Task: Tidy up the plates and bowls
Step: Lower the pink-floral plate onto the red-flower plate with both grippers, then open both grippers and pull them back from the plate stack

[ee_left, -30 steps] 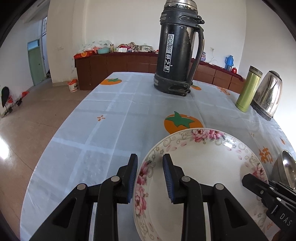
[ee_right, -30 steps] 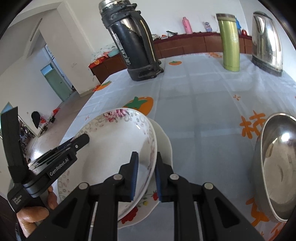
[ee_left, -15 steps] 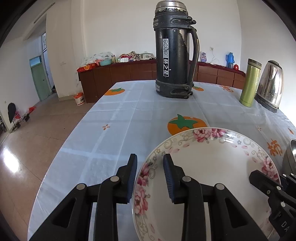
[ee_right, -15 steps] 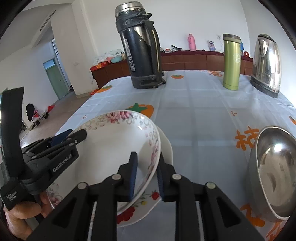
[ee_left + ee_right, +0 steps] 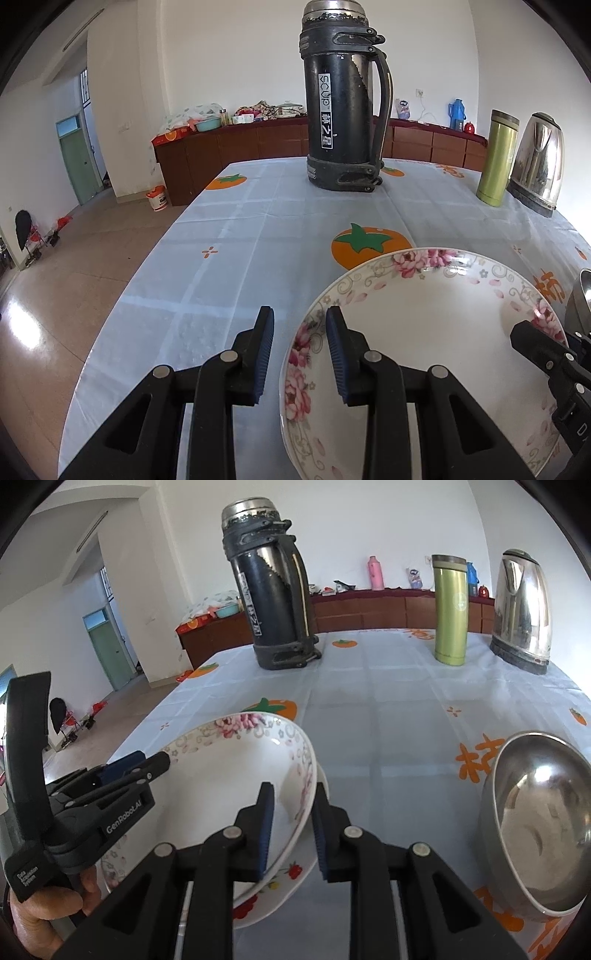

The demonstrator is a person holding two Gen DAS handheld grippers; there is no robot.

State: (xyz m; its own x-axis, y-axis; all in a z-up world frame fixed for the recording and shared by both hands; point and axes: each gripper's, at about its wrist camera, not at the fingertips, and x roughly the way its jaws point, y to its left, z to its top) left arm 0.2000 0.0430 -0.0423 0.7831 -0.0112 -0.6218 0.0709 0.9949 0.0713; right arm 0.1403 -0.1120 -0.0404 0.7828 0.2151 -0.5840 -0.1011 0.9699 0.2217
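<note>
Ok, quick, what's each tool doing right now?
Left tool: open, straddling the floral plate rim, not pinching it.
Right tool: open, the same plate's rim between its pads, no grip.

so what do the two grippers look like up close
Both are matte black plastic: angular scissor-style arms with round silver pivot pins and ribbed blue pads on each finger. The left gripper carries white GenRobot.AI lettering on its side and small white print on its handle. The right gripper matches.

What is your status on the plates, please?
Left gripper and right gripper open, straddling opposite rims of the floral plate. It sits on the strawberry plate. Steel bowl alongside, nothing blocking.
</note>
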